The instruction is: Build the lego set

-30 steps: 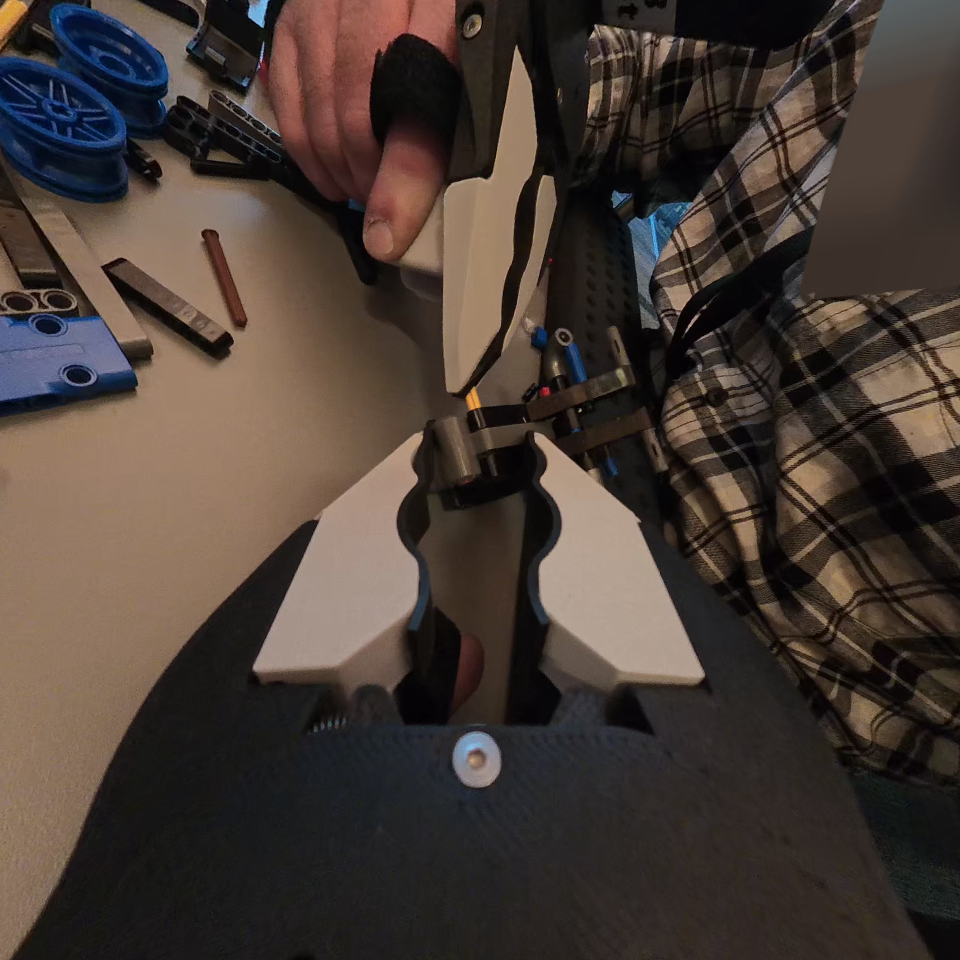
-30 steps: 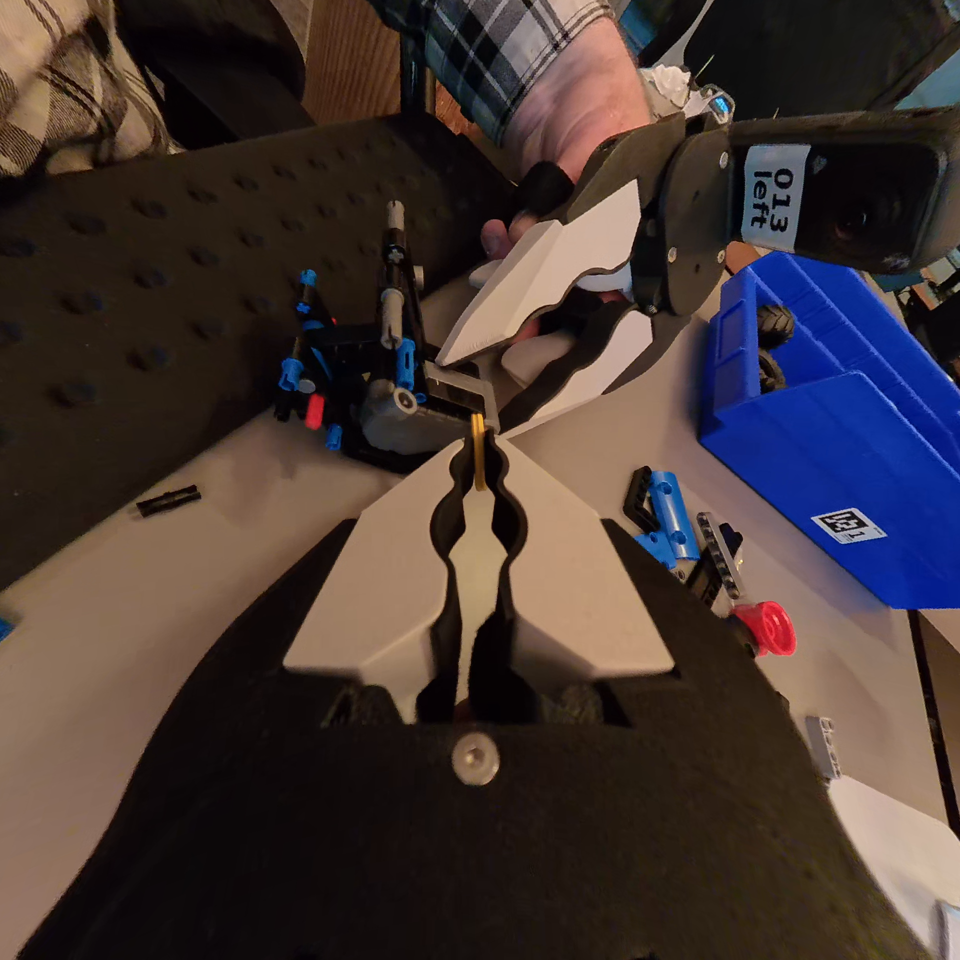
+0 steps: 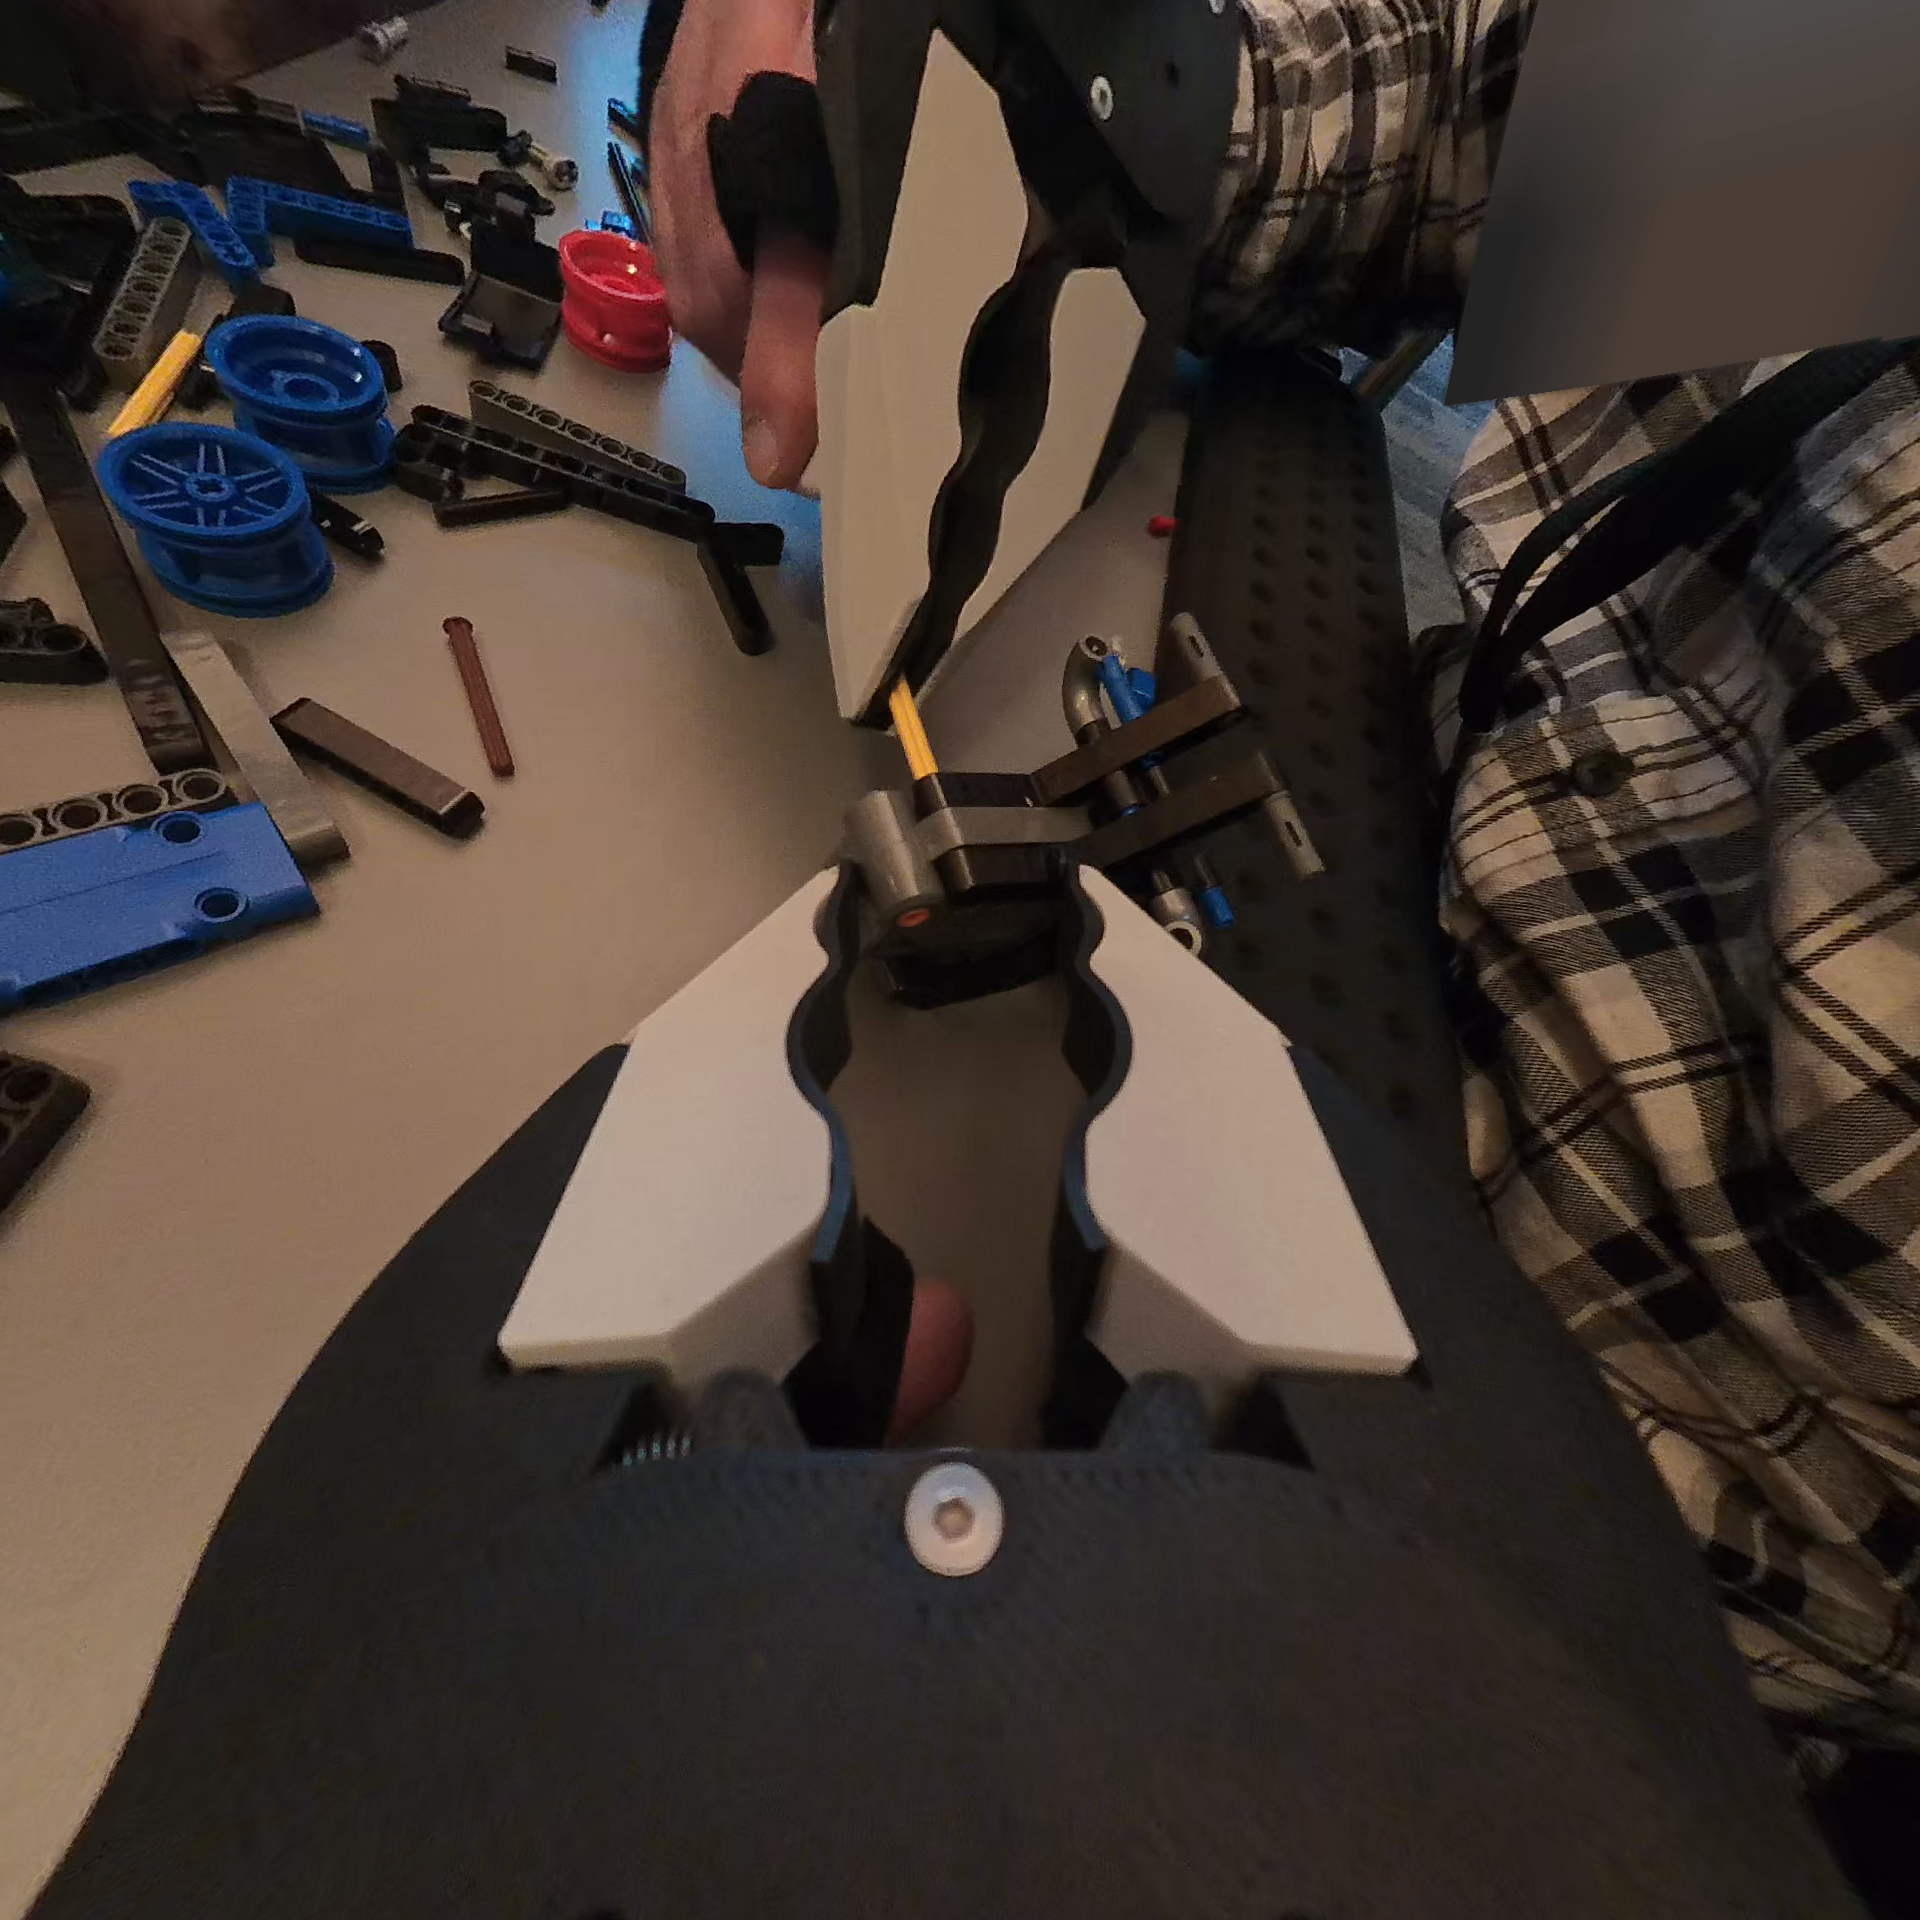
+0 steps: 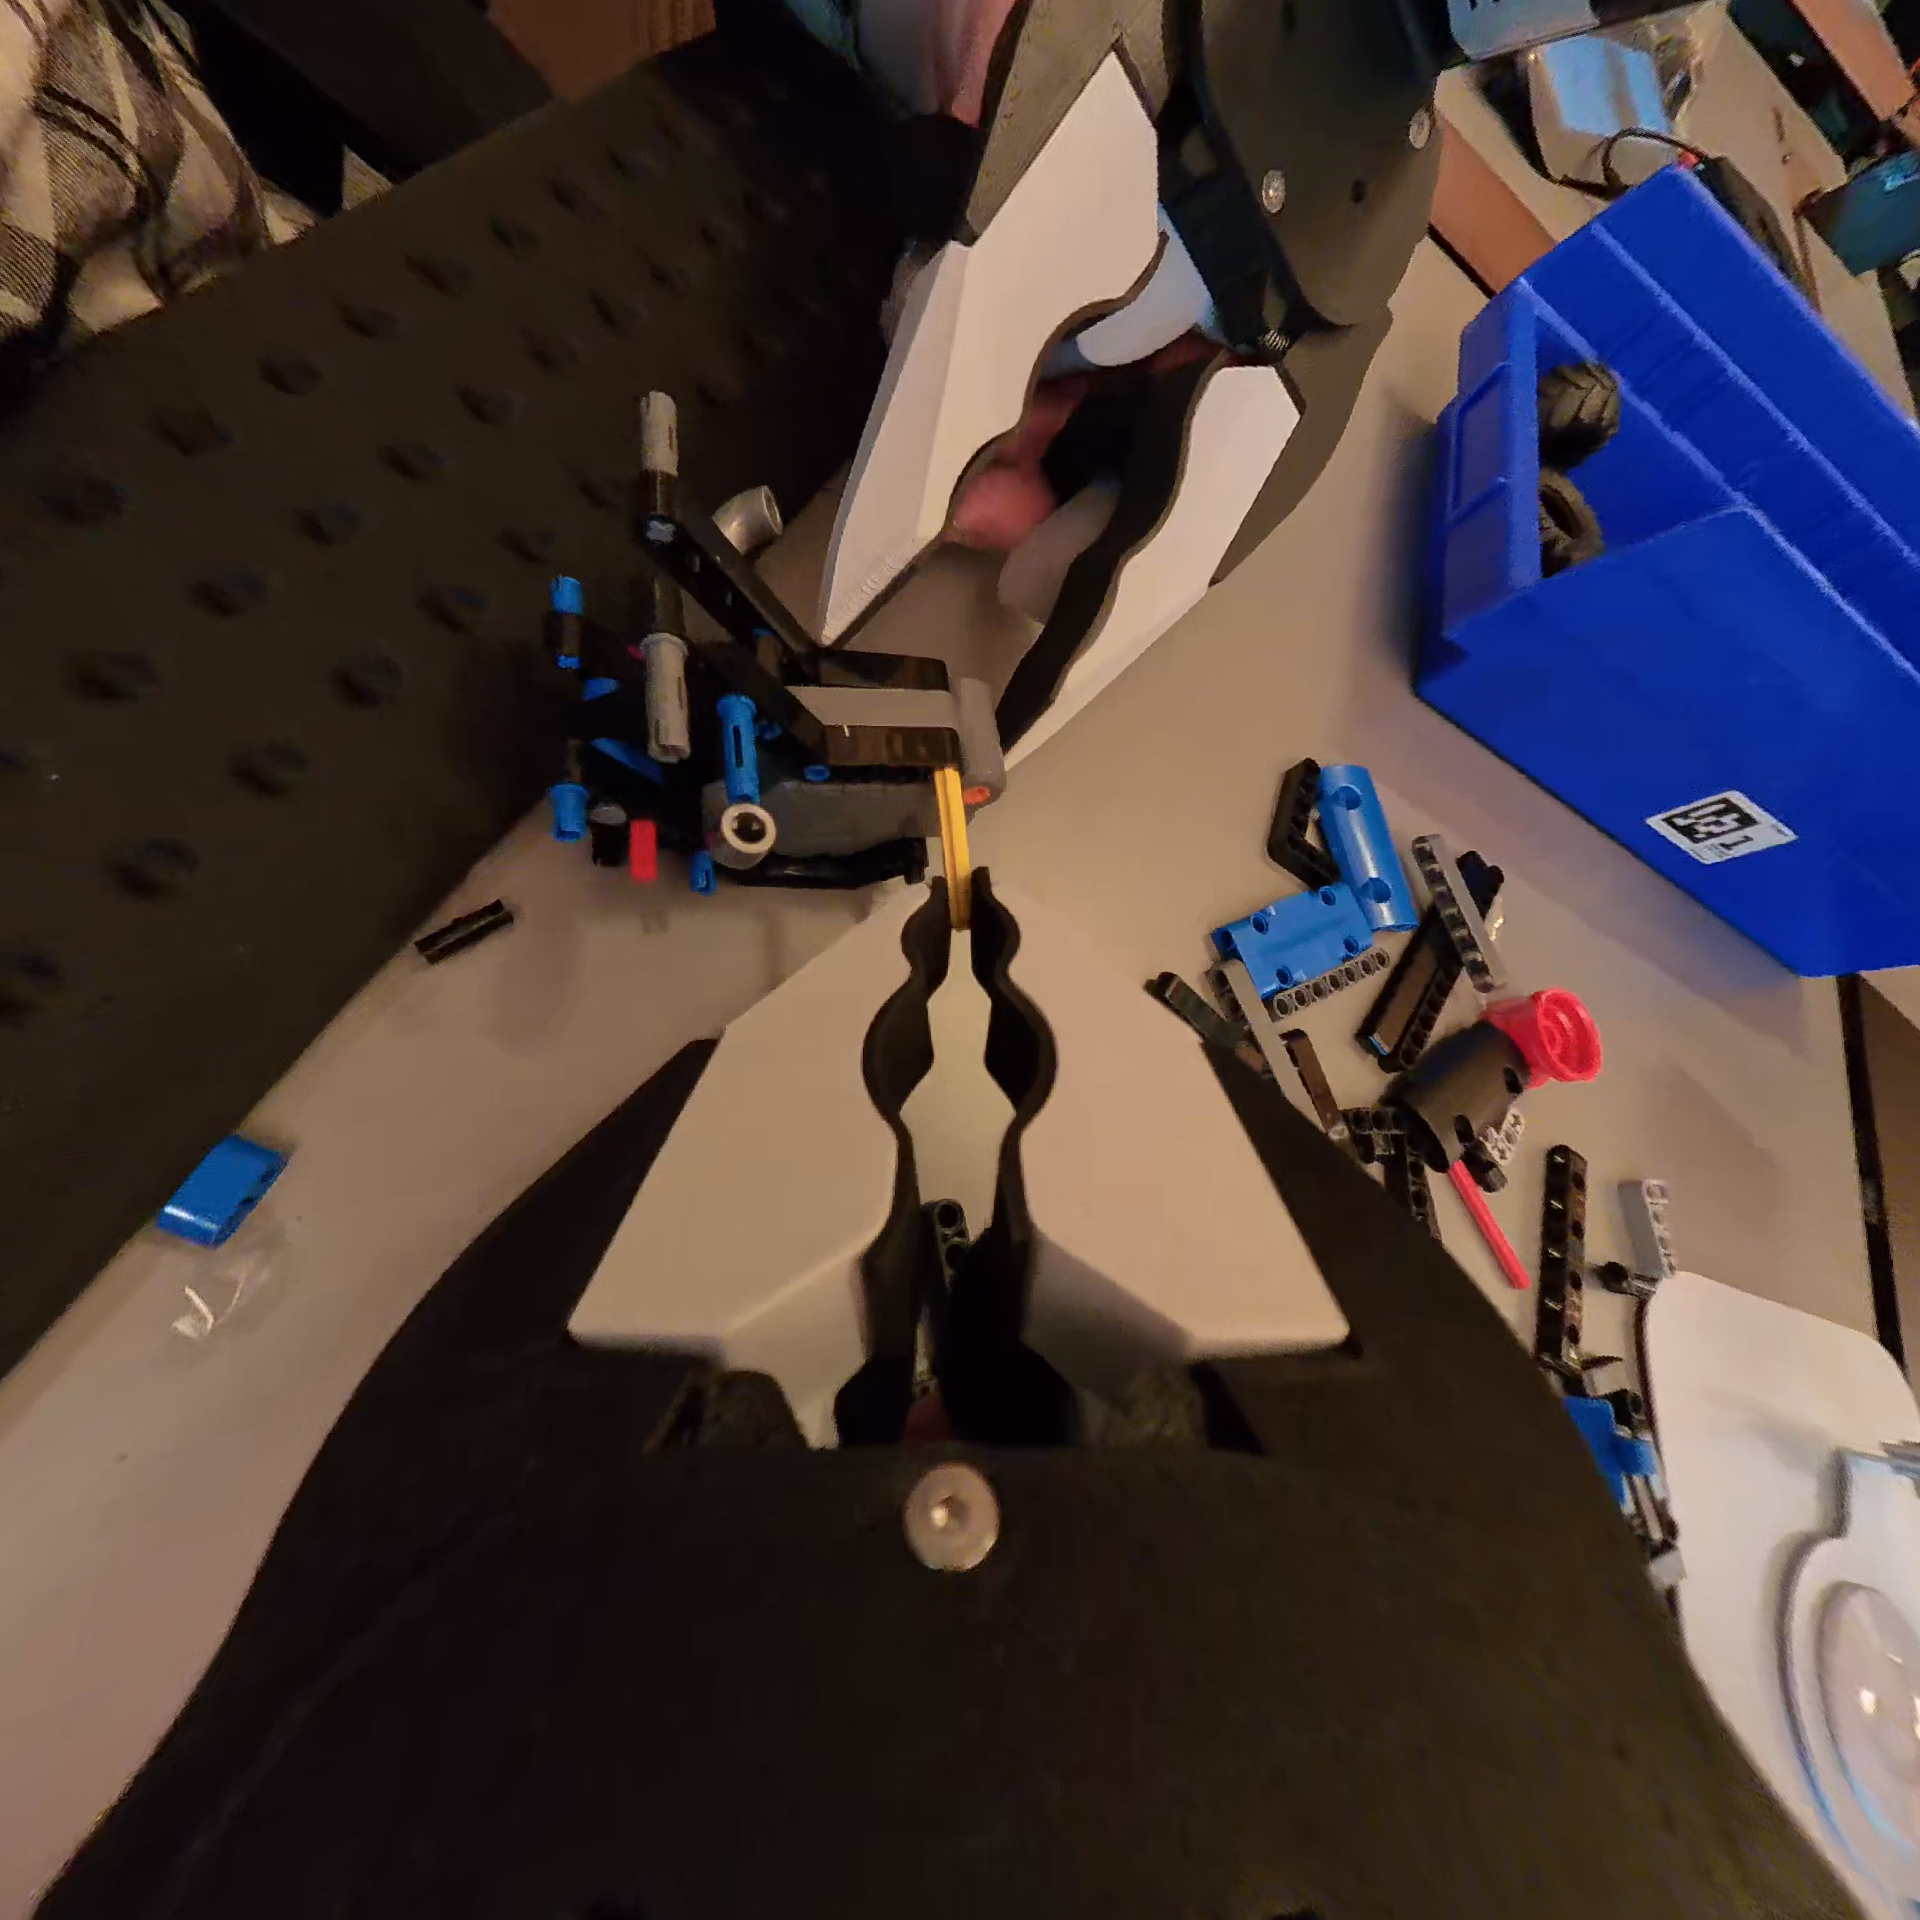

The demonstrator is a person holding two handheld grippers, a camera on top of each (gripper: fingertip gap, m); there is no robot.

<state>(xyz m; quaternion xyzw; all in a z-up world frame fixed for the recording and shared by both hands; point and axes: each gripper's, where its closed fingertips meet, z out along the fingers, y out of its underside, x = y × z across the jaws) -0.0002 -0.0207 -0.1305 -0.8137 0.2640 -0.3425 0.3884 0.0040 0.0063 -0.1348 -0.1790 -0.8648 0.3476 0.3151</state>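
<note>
A small lego assembly (image 3: pixel 997 831) of black and grey beams with blue pins sits at the edge of a black perforated mat (image 3: pixel 1288 582). My left gripper (image 3: pixel 956 894) is shut on its dark grey end block. My right gripper (image 3: pixel 883 707) comes in from above, shut on a yellow axle (image 3: pixel 916 743) whose far end is in the assembly. In the right wrist view, my right gripper (image 4: pixel 961 899) pinches the yellow axle (image 4: pixel 949 821) at its tips. The axle runs into the assembly (image 4: pixel 862 717), with the left gripper (image 4: pixel 925 675) reaching in from behind.
Two blue wheels (image 3: pixel 213 509), a red wheel (image 3: pixel 613 296), a blue panel (image 3: pixel 135 904), a brown axle (image 3: pixel 478 696) and black beams lie to the left. A blue bin (image 4: pixel 1683 727) and loose pieces (image 4: pixel 1351 935) lie right. A person's plaid shirt (image 3: pixel 1662 935) is close by.
My right gripper has drawn back from the assembly, so more of the yellow axle shows between its tips and the assembly. The left gripper still holds the assembly.
</note>
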